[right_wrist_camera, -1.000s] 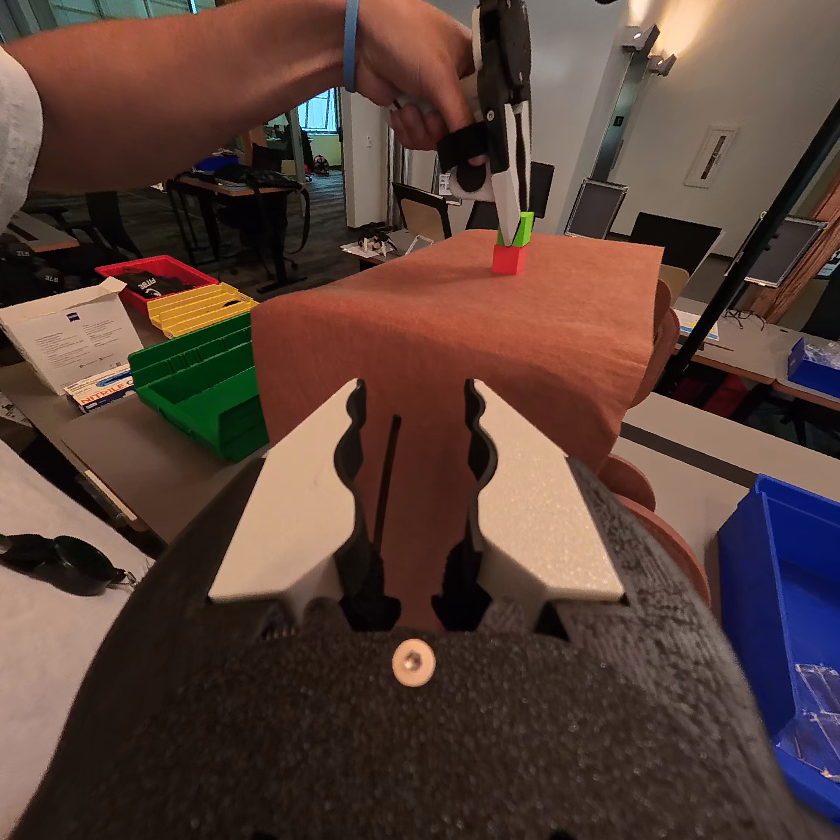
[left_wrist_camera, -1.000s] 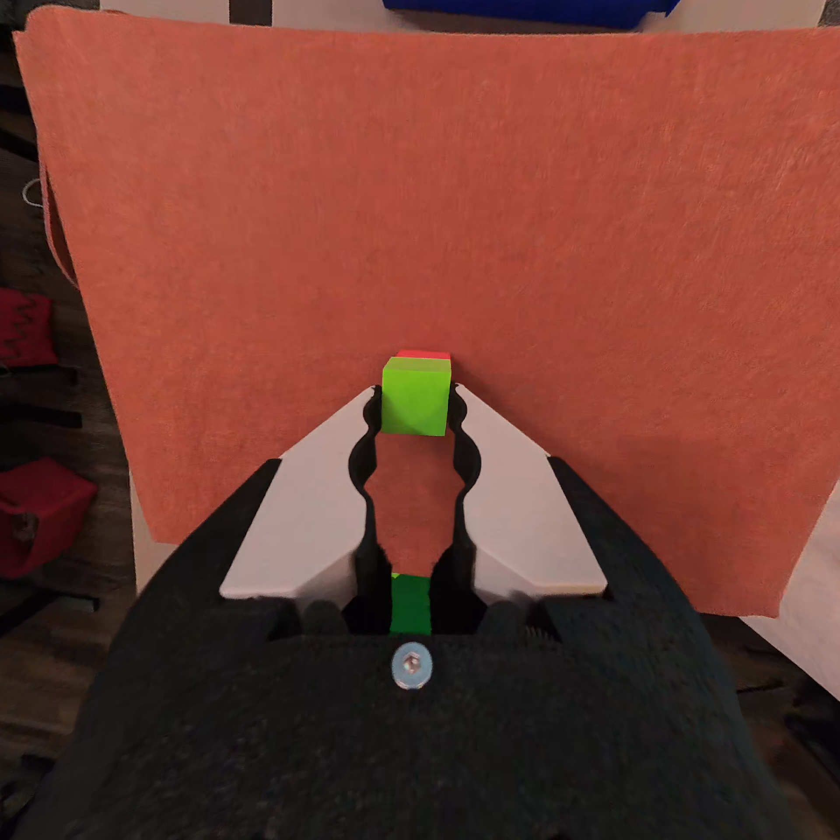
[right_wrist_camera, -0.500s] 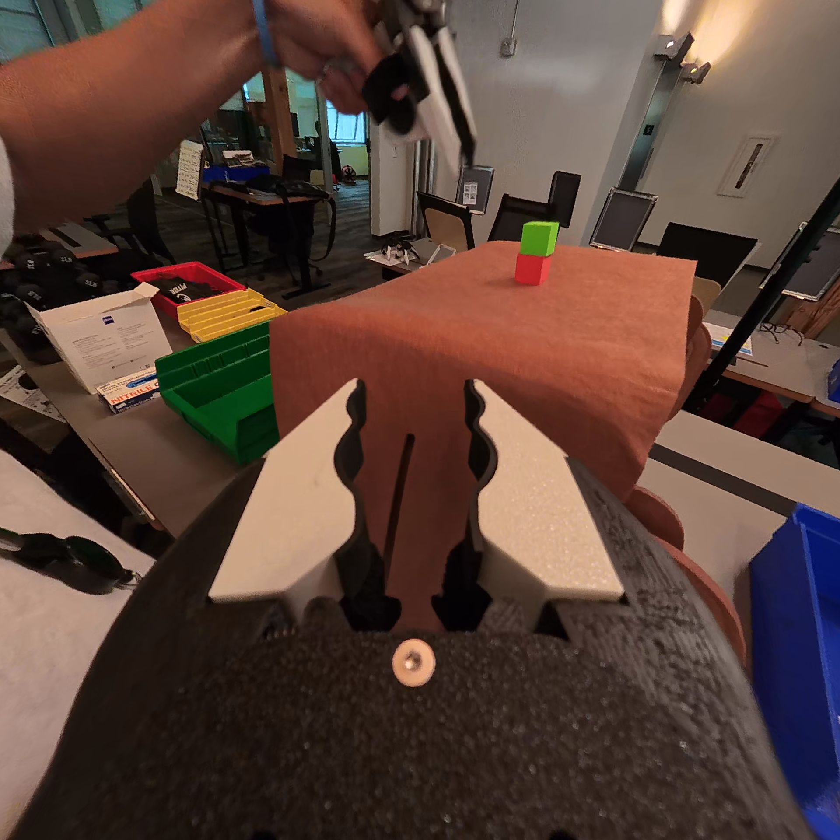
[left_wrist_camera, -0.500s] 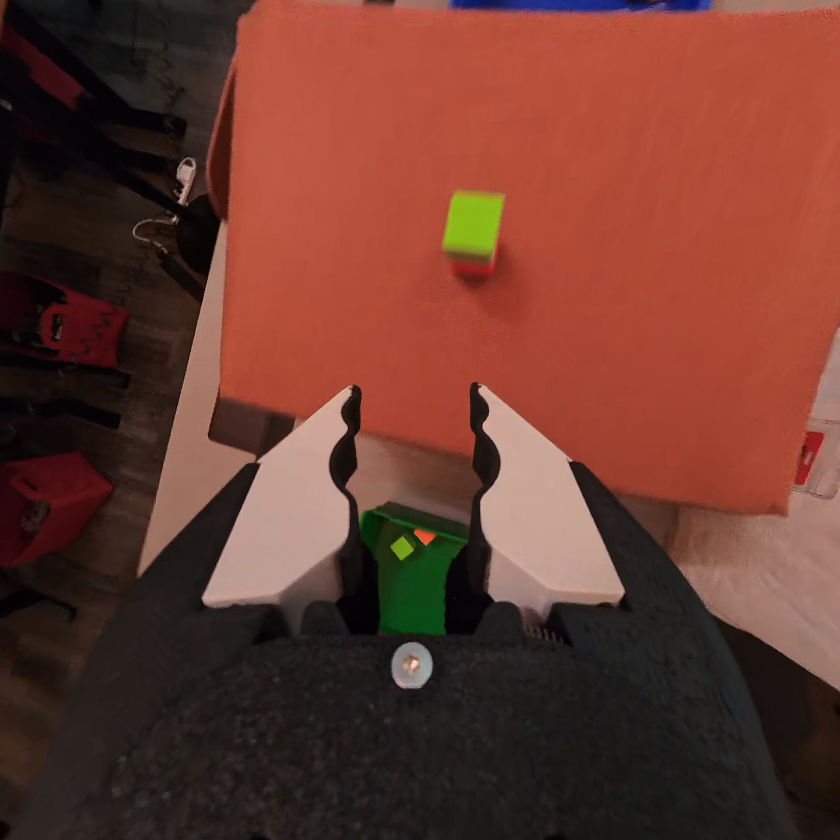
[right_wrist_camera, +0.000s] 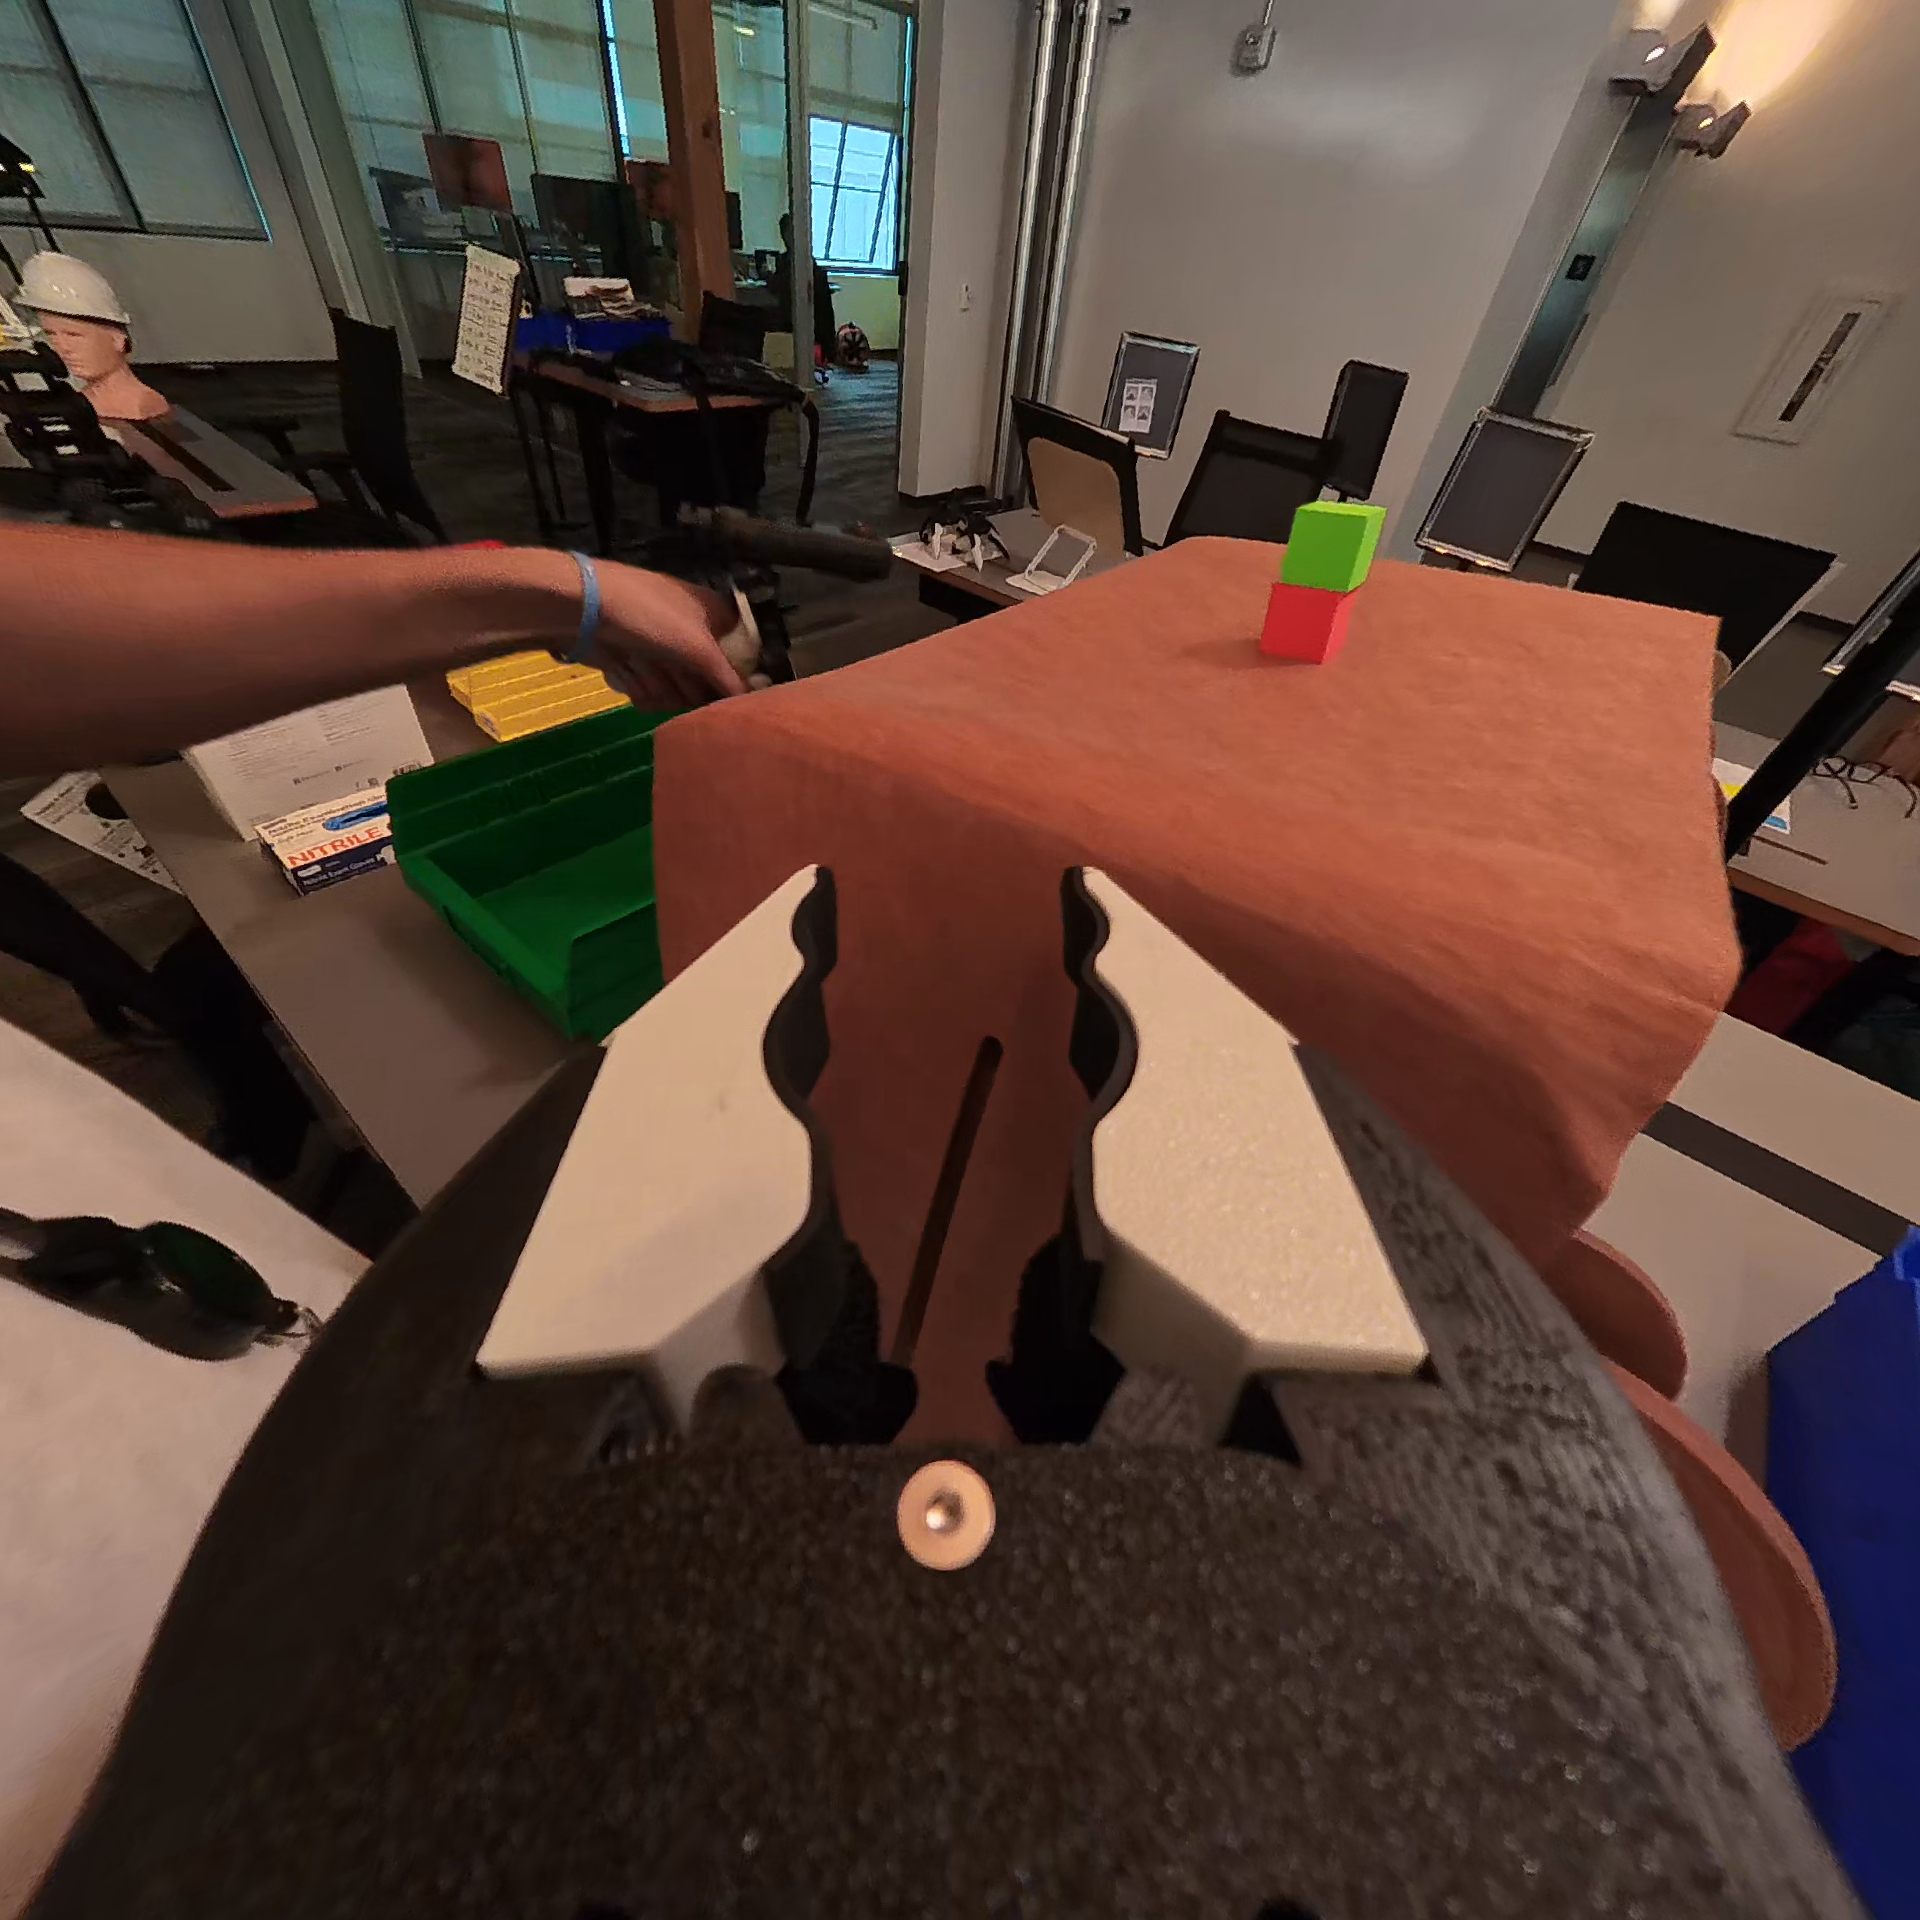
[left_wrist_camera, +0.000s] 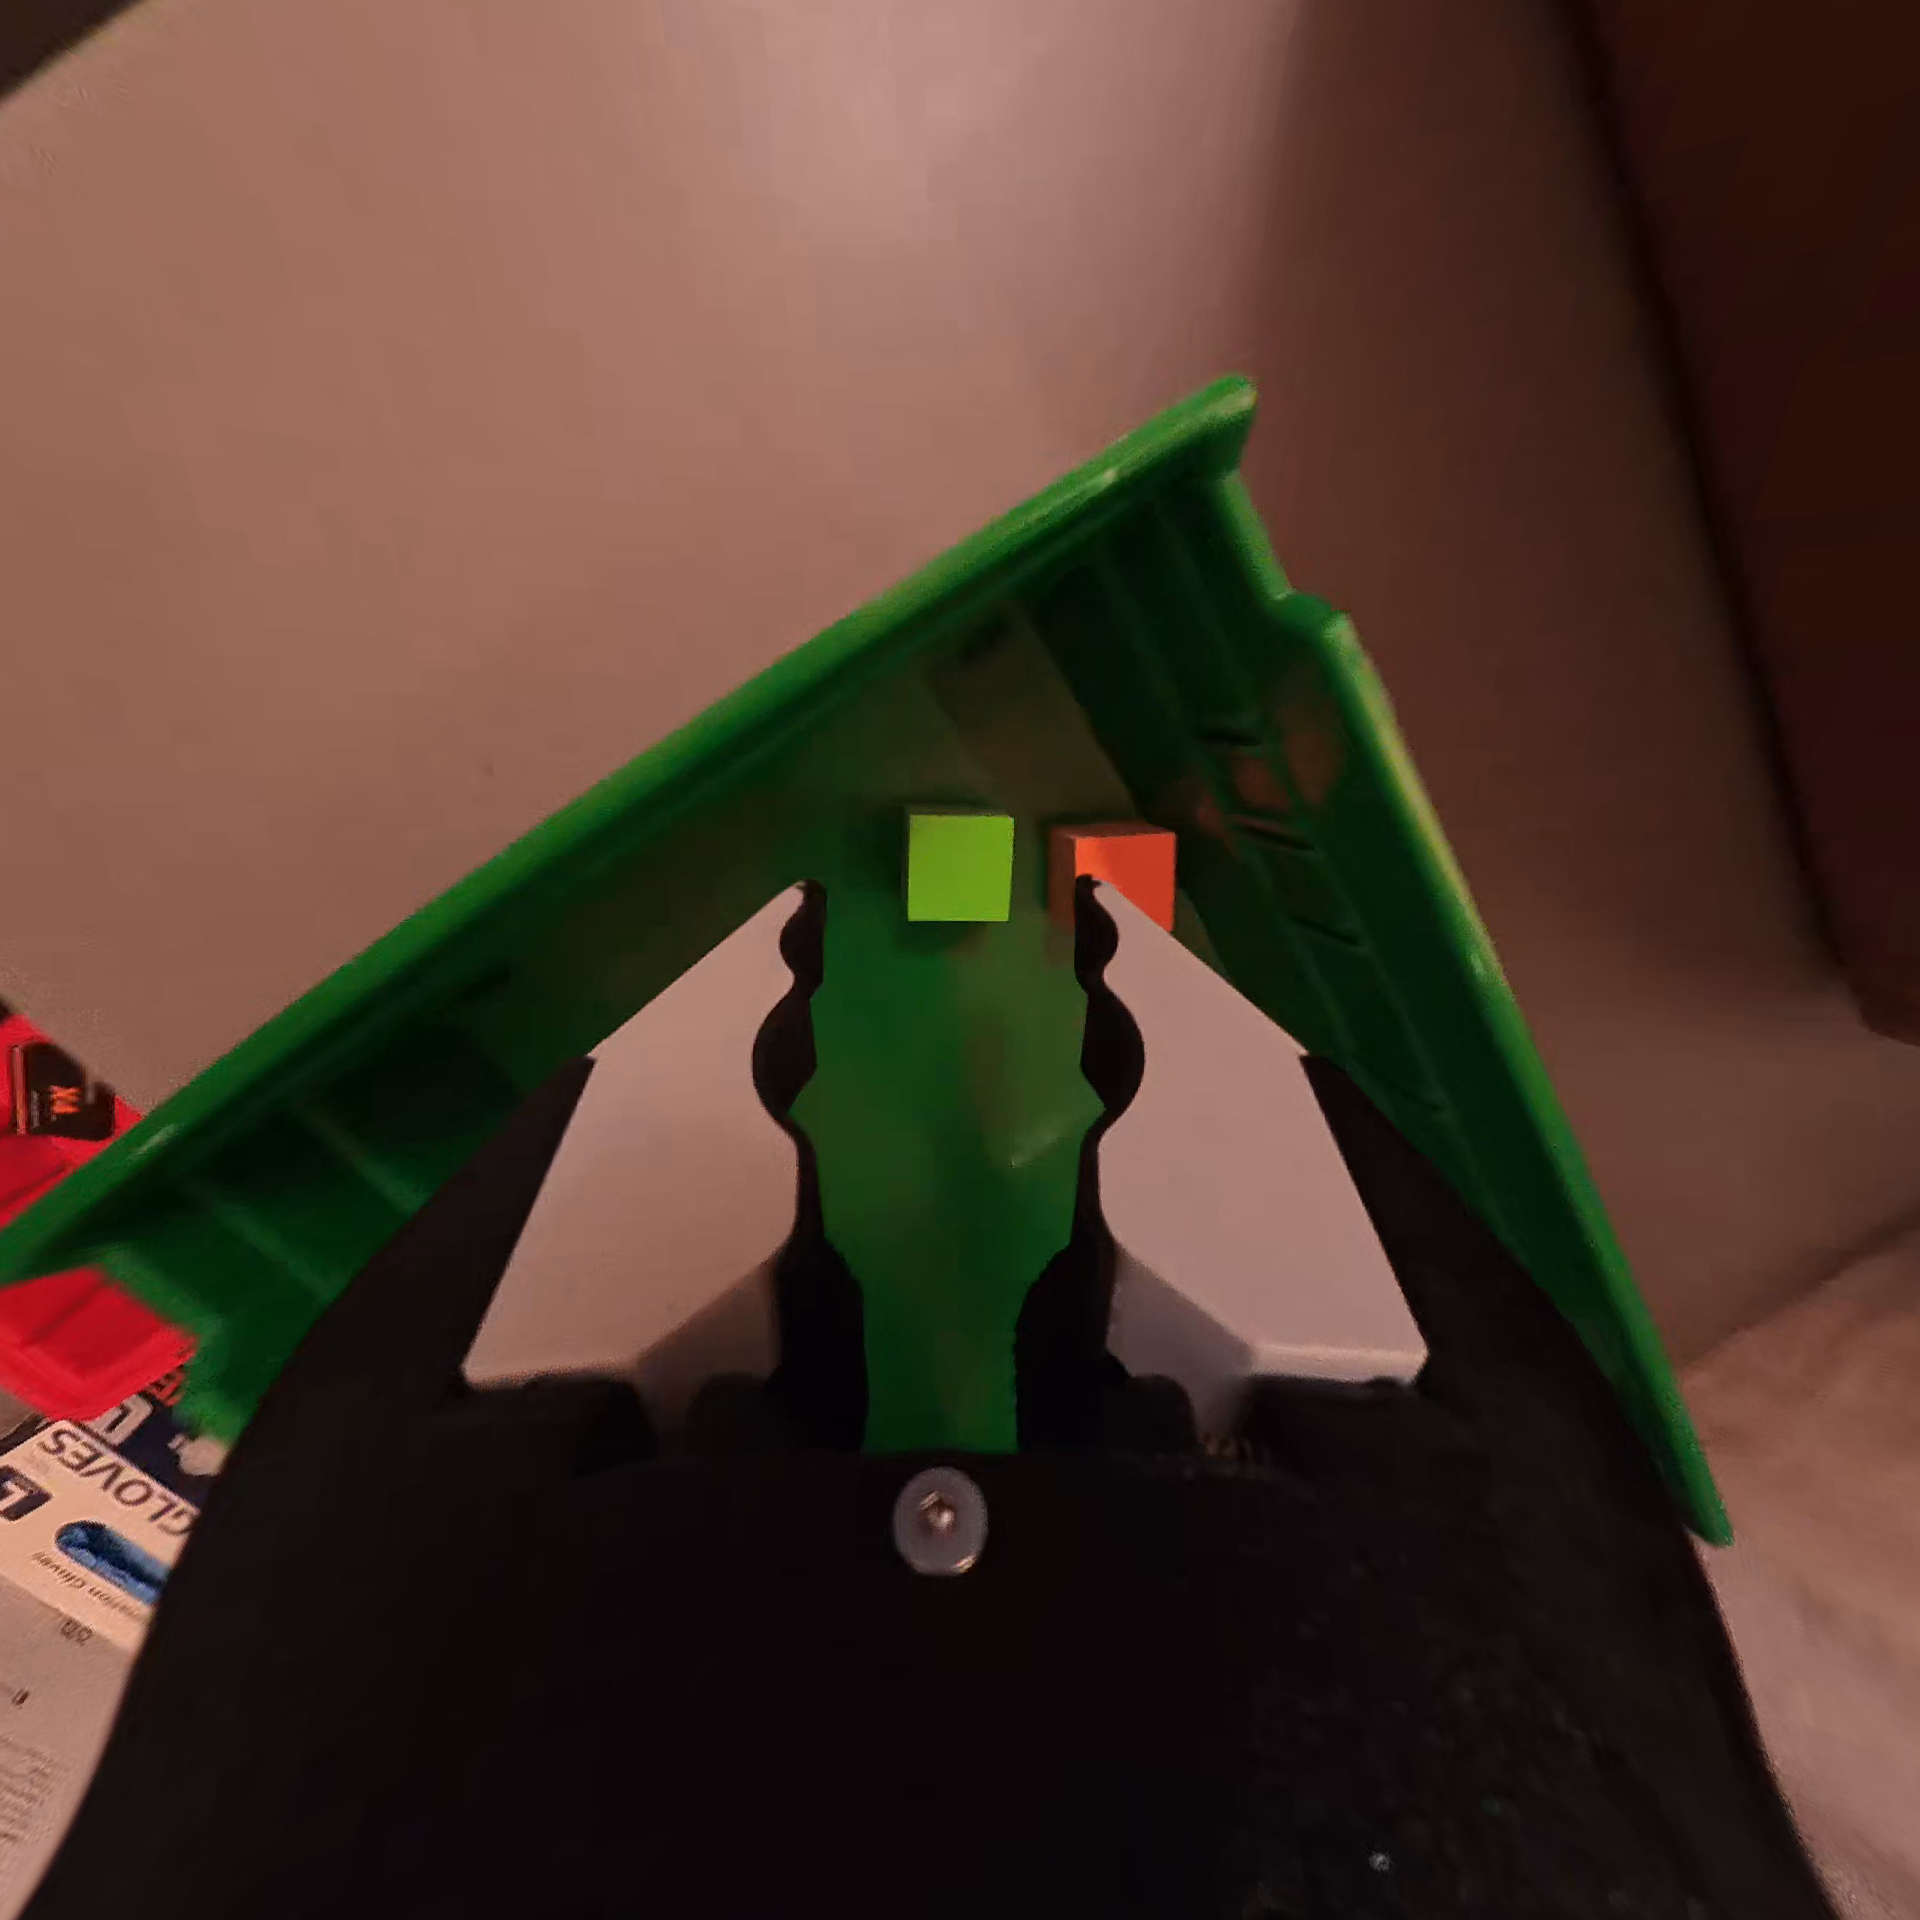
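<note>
Green bin (left_wrist_camera: 1340,821) fills the left wrist view, with a lime green cube (left_wrist_camera: 959,868) and an orange-red cube (left_wrist_camera: 1127,864) side by side on its floor near the far corner, a small gap between them. Left gripper (left_wrist_camera: 943,896) hangs over the bin, jaws wide apart, nothing between them; its right fingertip overlaps the orange-red cube in the view, contact cannot be told. Desk (left_wrist_camera: 623,364) surface shows beyond the bin's rim. A glove box (left_wrist_camera: 83,1507) and a red bin (left_wrist_camera: 73,1340) sit at the bin's left end.

Right gripper (right_wrist_camera: 948,888) hovers well apart, jaws wide, empty, facing the front drape of a rust-orange cloth (right_wrist_camera: 1195,831) over a raised box. On the cloth top, near its far right corner, a green cube (right_wrist_camera: 1333,545) is stacked on a red cube (right_wrist_camera: 1307,620). A person's hand (right_wrist_camera: 665,644) reaches low beside the cloth's left edge, over the green bin. Yellow bin (right_wrist_camera: 530,691) sits behind it.
</note>
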A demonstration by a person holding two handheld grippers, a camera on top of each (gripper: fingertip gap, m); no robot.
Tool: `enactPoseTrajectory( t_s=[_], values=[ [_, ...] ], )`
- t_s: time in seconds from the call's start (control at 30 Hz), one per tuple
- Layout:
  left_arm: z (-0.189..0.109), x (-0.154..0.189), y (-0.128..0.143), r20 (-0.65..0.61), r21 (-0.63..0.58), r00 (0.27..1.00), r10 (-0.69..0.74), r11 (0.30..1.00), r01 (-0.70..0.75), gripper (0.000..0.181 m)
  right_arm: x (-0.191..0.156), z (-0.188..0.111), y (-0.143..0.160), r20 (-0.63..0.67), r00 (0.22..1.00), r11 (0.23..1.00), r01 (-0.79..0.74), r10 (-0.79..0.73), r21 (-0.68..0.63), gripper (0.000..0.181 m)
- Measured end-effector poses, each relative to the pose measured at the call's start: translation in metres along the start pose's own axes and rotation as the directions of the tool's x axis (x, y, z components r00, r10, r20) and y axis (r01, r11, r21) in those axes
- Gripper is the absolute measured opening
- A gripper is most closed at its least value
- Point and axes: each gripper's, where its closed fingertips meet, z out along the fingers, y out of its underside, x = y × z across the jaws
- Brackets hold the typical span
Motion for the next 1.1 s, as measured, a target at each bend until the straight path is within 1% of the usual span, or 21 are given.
enactPoseTrajectory(
  t_s=[0.17,0.23,0.27,0.3,0.37,0.4,0.43,0.5,0.57,0.63,0.7,0.73,0.77,0.83,0.9,0.97,1.0,1.1],
  values=[
    [0.039,-0.01,0.012,0.057,-0.079,0.997,0.048,0.996,-0.043,0.049,-0.005,0.002,0.002,0.006,1.0,1.0,0.007,-0.007,-0.018,0.043],
    [0.05,-0.008,0.016,0.033,-0.113,0.998,0.049,0.993,-0.045,0.048,-0.005,0.002,0.004,0.002,1.0,1.0,0.013,-0.013,-0.026,0.043],
    [0.052,-0.003,0.018,0.003,-0.128,0.999,0.054,0.99,-0.053,0.035,-0.006,0.001,0.005,0.004,1.0,1.0,0.011,-0.011,-0.029,0.043],
    [0.053,0.004,0.019,-0.026,-0.13,0.998,0.057,0.99,-0.06,0.028,-0.006,0.001,0.005,0.004,1.0,0.999,0.01,-0.01,-0.03,0.044],
    [0.045,-0.001,0.024,0.029,-0.181,0.996,0.085,0.98,-0.079,0.028,-0.005,0.001,0.005,0.003,1.0,1.0,0.008,-0.008,-0.027,0.043],
    [0.035,-0.003,0.024,0.05,-0.203,0.994,0.101,0.975,-0.089,0.028,-0.005,0.001,0.004,0.004,1.0,1.0,0.006,-0.006,-0.025,0.043],
    [0.018,-0.001,0.017,0.068,-0.185,0.992,0.11,0.978,-0.096,0.028,-0.004,0.0,0.004,0.003,1.0,1.0,0.005,-0.005,-0.024,0.043],
    [-0.03,0.019,-0.01,0.042,-0.091,0.991,0.13,0.988,-0.126,0.028,-0.001,0.0,0.004,-0.002,1.0,1.0,0.008,-0.008,-0.024,0.043],
    [-0.096,0.066,-0.051,-0.062,0.072,0.976,0.209,0.976,-0.204,0.028,0.001,-0.001,0.004,-0.007,1.0,1.0,0.009,-0.009,-0.023,0.043],
    [-0.168,0.127,-0.09,-0.174,0.235,0.928,0.328,0.929,-0.284,0.028,0.002,-0.002,0.002,-0.009,1.0,1.0,0.009,-0.01,-0.014,0.043],
    [-0.228,0.188,-0.116,-0.248,0.336,0.841,0.481,0.857,-0.391,0.028,0.003,-0.005,0.0,-0.014,1.0,1.0,0.016,-0.017,-0.005,0.043],
    [-0.252,0.216,-0.128,-0.264,0.373,0.791,0.552,0.815,-0.444,0.027,0.004,-0.006,-0.001,-0.017,1.0,1.0,0.021,-0.021,-0.001,0.043],
    [-0.268,0.239,-0.138,-0.258,0.388,0.748,0.612,0.775,-0.499,0.028,0.004,-0.007,-0.001,-0.021,0.999,1.0,0.024,-0.024,0.001,0.043],
    [-0.281,0.271,-0.16,-0.211,0.367,0.683,0.7,0.704,-0.608,0.028,0.006,-0.011,-0.002,-0.033,0.999,1.0,0.029,-0.029,0.008,0.043],
    [-0.273,0.289,-0.179,-0.176,0.285,0.642,0.746,0.663,-0.692,0.028,0.009,-0.015,-0.003,-0.049,0.998,0.999,0.029,-0.028,0.016,0.043],
    [-0.255,0.302,-0.189,-0.205,0.185,0.624,0.754,0.656,-0.732,0.028,0.011,-0.02,-0.003,-0.065,0.998,0.999,0.025,-0.023,0.025,0.044],
    [-0.245,0.305,-0.195,-0.207,0.147,0.626,0.752,0.656,-0.74,0.028,0.012,-0.022,-0.003,-0.074,0.997,0.999,0.023,-0.021,0.028,0.044],
    [-0.222,0.312,-0.201,-0.243,0.07,0.622,0.744,0.653,-0.754,0.028,0.017,-0.028,0.0,-0.101,0.995,0.999,0.019,-0.016,0.031,0.043]
  ],
)
